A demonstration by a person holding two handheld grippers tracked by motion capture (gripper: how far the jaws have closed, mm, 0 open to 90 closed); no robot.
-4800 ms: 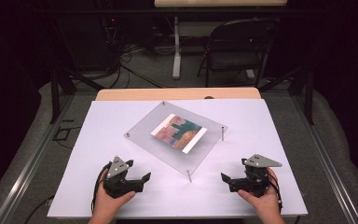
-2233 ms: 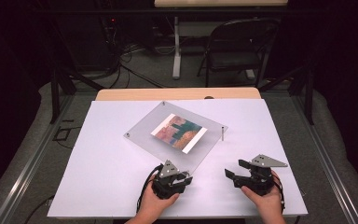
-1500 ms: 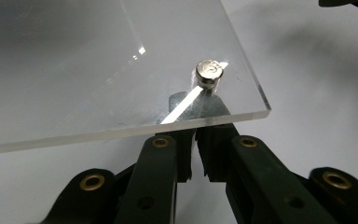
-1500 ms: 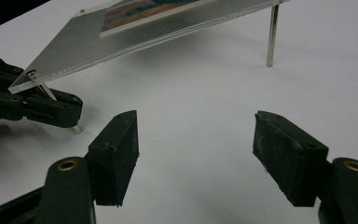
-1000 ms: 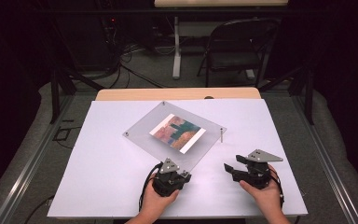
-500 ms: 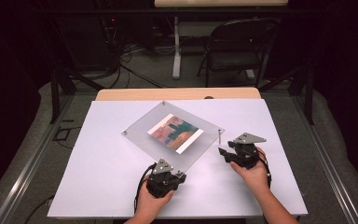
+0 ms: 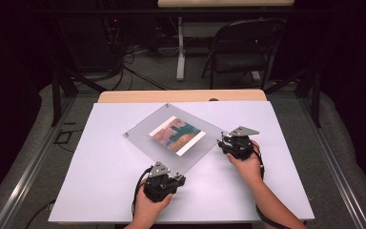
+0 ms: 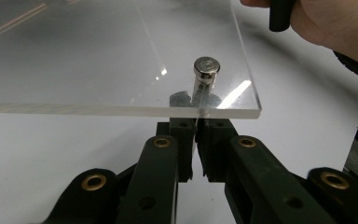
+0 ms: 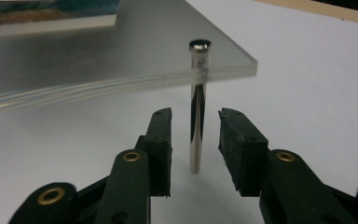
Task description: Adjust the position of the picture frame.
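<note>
While right claw [image 9: 195, 140] brackets leg [image 9: 196, 112], high view hides gap.

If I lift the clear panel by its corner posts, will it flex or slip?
The panel looks thick-edged, so probably stiff. Its posts are thin polished metal, likely slippery. The left claw is shut on one; the right claw, which has been closing, doesn't touch its post yet.

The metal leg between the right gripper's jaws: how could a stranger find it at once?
On the white table stands a clear acrylic panel holding a picture. At its right corner is the shiny round metal leg; unlike the near-corner leg, it stands free between open black jaws.
</note>
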